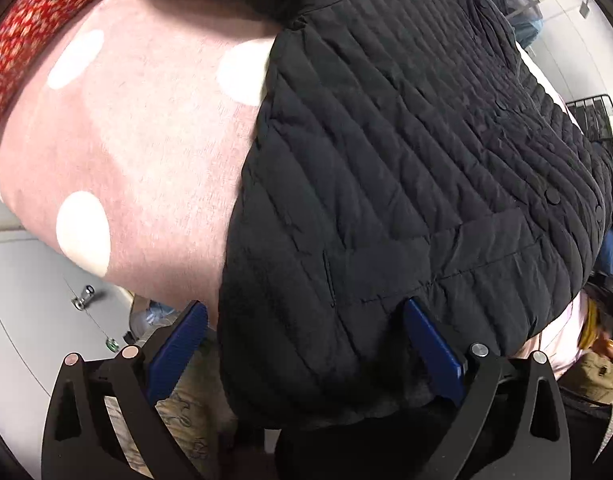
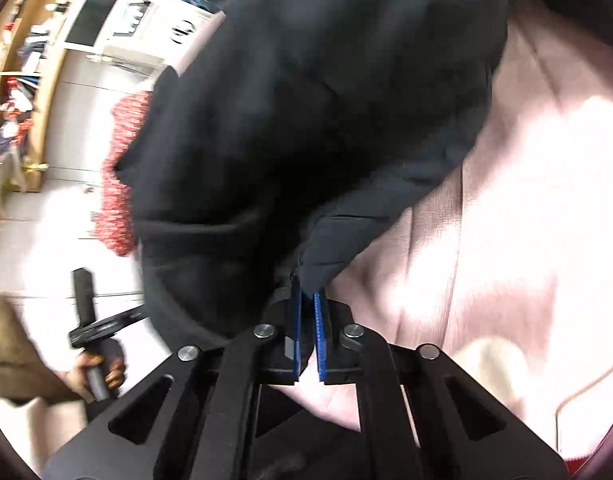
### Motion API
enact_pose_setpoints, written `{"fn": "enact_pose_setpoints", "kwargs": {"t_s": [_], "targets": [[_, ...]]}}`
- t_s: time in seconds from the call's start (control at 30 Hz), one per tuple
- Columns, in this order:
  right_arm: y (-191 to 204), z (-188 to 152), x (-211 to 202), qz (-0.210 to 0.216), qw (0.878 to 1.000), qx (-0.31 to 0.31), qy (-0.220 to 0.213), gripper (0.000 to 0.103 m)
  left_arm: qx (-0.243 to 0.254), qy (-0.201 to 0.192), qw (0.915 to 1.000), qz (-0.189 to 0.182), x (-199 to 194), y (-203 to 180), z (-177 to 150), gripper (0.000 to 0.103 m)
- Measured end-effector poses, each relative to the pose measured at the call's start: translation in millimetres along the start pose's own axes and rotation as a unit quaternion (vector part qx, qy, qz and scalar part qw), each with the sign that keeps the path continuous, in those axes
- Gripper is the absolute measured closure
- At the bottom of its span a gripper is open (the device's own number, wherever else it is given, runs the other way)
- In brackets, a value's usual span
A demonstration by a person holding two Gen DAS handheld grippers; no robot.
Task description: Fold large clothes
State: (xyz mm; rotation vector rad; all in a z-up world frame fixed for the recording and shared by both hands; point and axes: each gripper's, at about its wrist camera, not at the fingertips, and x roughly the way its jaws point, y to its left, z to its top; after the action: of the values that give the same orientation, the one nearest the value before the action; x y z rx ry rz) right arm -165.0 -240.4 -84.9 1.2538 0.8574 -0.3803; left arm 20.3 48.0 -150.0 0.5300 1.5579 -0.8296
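Two grippers on one black quilted puffer jacket (image 1: 406,152), which lies spread over a pink blanket w/ white polka dots (image 1: 146,152). Left gripper (image 1: 306,328) released, blue pads (image 1: 178,348) spread wide at the jacket's near hem, right pad touching the fabric edge. Right gripper (image 2: 308,312) clenched, pads nearly together, pinching a fold of the jacket (image 2: 330,236); view's blurred. Red patterned fabric (image 1: 34,28) runs beside the blanket's far edge
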Motion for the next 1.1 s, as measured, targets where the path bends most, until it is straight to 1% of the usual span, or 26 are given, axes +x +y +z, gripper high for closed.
{"fn": "enact_pose_setpoints", "kwargs": {"t_s": [0.07, 0.1, 0.17, 0.2, 0.23, 0.27, 0.3, 0.33, 0.37, 0.4, 0.43, 0.47, 0.5, 0.57, 0.6, 0.63, 0.67, 0.7, 0.77, 0.8, 0.83, 0.87, 0.9, 0.93, 1.0, 1.1], "targets": [[10.7, -10.5, -28.1, 0.016, 1.0, -0.005, -0.01, 0.103, 0.009, -0.002, 1.0, 0.0, -4.2, -2.3, 6.0, 0.007], [10.1, -22.0, -45.2, 0.023, 1.0, -0.008, -0.016, 0.103, 0.015, -0.004, 0.9999, -0.001, -6.6, -4.3, 10.5, 0.007], [11.2, -38.5, -88.1, 0.05, 0.998, -0.01, -0.046, 0.103, 0.024, -0.003, 0.9997, -0.001, -9.4, -6.2, 16.4, 0.007], [7.1, -38.4, -104.2, 0.053, 0.997, -0.004, -0.058, 0.103, 0.032, -0.003, 0.9995, 0.0, -9.9, -7.3, 19.6, 0.007], [-1.2, -48.4, -117.1, 0.045, 0.997, 0.006, -0.069, 0.103, 0.038, -0.002, 0.9993, 0.002, -9.6, -8.1, 22.3, 0.007], [-12.3, -48.6, -129.3, 0.029, 0.996, 0.02, -0.077, 0.102, 0.044, 0.0, 0.999, 0.004, -7.7, -8.5, 25.2, 0.007], [-25.7, -51.8, -133.9, 0.001, 0.996, 0.036, -0.08, 0.102, 0.046, 0.003, 0.9989, 0.005, -6.0, -7.6, 26.6, 0.007], [-36.8, -51.9, -138.8, -0.017, 0.996, 0.041, -0.077, 0.1, 0.047, 0.007, 0.9988, 0.005, -3.2, -7.8, 29.5, 0.007], [-47.9, -53.5, -133.4, -0.044, 0.996, 0.053, -0.065, 0.085, 0.046, 0.011, 0.9989, 0.006, -0.6, -7.4, 31.4, 0.007], [-59.1, -56.1, -122.7, -0.062, 0.994, 0.074, -0.048, 0.067, 0.044, 0.014, 0.9989, 0.007, 1.6, -6.5, 32.3, 0.007], [-64.9, -56.9, -112.0, -0.067, 0.993, 0.091, -0.035, 0.023, 0.043, 0.015, 0.9989, 0.007, 2.1, -5.9, 32.1, 0.007], [-68.9, -60.3, -98.3, -0.059, 0.992, 0.106, -0.027, 0.014, 0.042, 0.015, 0.999, 0.005, 1.5, -4.9, 31.1, 0.007], [-69.5, -63.0, -80.6, -0.037, 0.992, 0.113, -0.027, 0.014, 0.042, 0.014, 0.999, 0.005, 0.0, -4.0, 28.8, 0.007], [-77.6, -64.2, -57.7, -0.019, 0.993, 0.12, -0.008, 0.014, 0.041, 0.016, 0.999, 0.009, -0.9, -1.2, 23.9, 0.007], [-76.8, -65.4, -42.7, -0.017, 0.993, 0.12, 0.005, 0.014, 0.038, 0.019, 0.999, 0.012, -1.7, 1.6, 20.4, 0.007], [-75.3, -65.4, -25.7, -0.024, 0.993, 0.115, 0.018, 0.014, 0.035, 0.021, 0.9991, 0.014, -2.5, 4.6, 17.2, 0.007], [-70.9, -62.9, -9.3, -0.033, 0.993, 0.107, 0.029, 0.016, 0.031, 0.023, 0.9991, 0.016, -2.9, 7.5, 14.6, 0.007], [-67.4, -60.8, 8.5, -0.034, 0.993, 0.101, 0.041, 0.02, 0.027, 0.027, 0.9991, 0.021, -3.0, 11.3, 11.3, 0.007], [-62.4, -59.2, 34.8, -0.02, 0.993, 0.092, 0.07, 0.045, 0.022, 0.032, 0.9988, 0.029, -3.2, 16.7, 7.2, 0.007], [-57.4, -58.1, 44.8, -0.019, 0.993, 0.083, 0.084, 0.05, 0.021, 0.034, 0.9988, 0.03, -3.2, 19.2, 5.8, 0.007], [-51.8, -56.1, 49.0, -0.027, 0.993, 0.07, 0.089, 0.064, 0.019, 0.035, 0.9987, 0.031, -2.9, 23.1, 3.2, 0.007], [-45.3, -54.1, 49.2, -0.035, 0.994, 0.053, 0.091, 0.081, 0.019, 0.037, 0.9987, 0.031, -2.2, 26.6, 1.1, 0.007], [-41.5, -52.6, 46.1, -0.034, 0.994, 0.047, 0.088, 0.086, 0.019, 0.038, 0.9986, 0.03, -0.9, 26.7, 2.3, 0.007], [-40.4, -52.7, 38.3, -0.02, 0.995, 0.051, 0.078, 0.092, 0.021, 0.039, 0.9986, 0.03, 0.9, 25.9, 6.7, 0.007], [-39.9, -54.1, 13.2, -0.004, 0.996, 0.055, 0.065, 0.095, 0.027, 0.039, 0.9985, 0.027, 4.0, 22.0, 11.5, 0.007], [-37.3, -70.9, -23.8, -0.051, 0.997, 0.017, 0.061, 0.096, 0.038, 0.037, 0.9984, 0.019, 6.9, 12.9, 16.3, 0.007]]}}
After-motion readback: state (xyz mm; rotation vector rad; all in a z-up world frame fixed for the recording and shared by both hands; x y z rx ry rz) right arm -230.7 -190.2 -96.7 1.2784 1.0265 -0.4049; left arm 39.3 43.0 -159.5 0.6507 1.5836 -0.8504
